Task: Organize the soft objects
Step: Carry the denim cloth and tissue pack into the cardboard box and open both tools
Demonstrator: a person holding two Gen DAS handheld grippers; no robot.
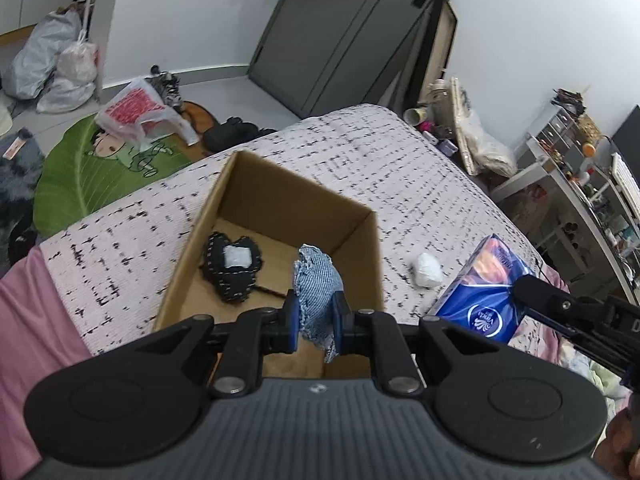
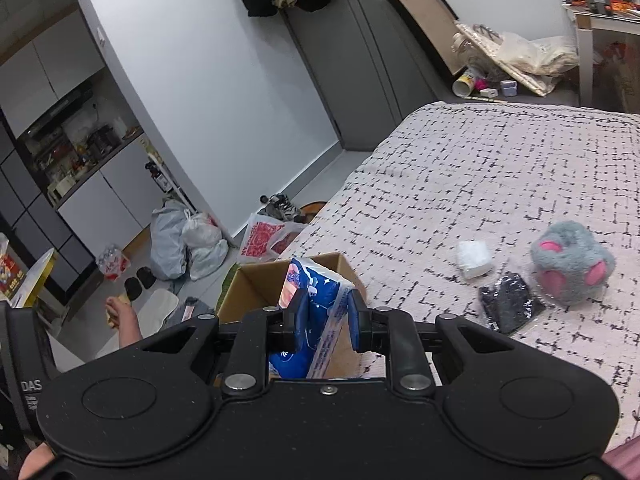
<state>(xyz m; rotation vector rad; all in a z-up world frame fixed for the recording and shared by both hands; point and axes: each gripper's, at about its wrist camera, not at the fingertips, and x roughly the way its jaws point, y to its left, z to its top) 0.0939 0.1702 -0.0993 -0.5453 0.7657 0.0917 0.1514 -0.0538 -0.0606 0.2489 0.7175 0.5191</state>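
A cardboard box point(image 1: 276, 216) stands on the bed point(image 1: 420, 184), with a stitched pouch point(image 1: 232, 266) lying in it. The left gripper point(image 1: 314, 310) holds a denim piece point(image 1: 316, 284) over the box. To the right, a tissue pack point(image 1: 486, 284) sits in the right gripper point(image 2: 325, 318). Farther right on the bed lie a folded wad point(image 2: 475, 259), a plush toy point(image 2: 572, 266) and, before them, a dark packet point(image 2: 510, 307).

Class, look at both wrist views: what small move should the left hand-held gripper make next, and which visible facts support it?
Probably open the left hand-held gripper to drop the denim piece. It is clamped on the denim over the open cardboard box, where a black pouch already lies.
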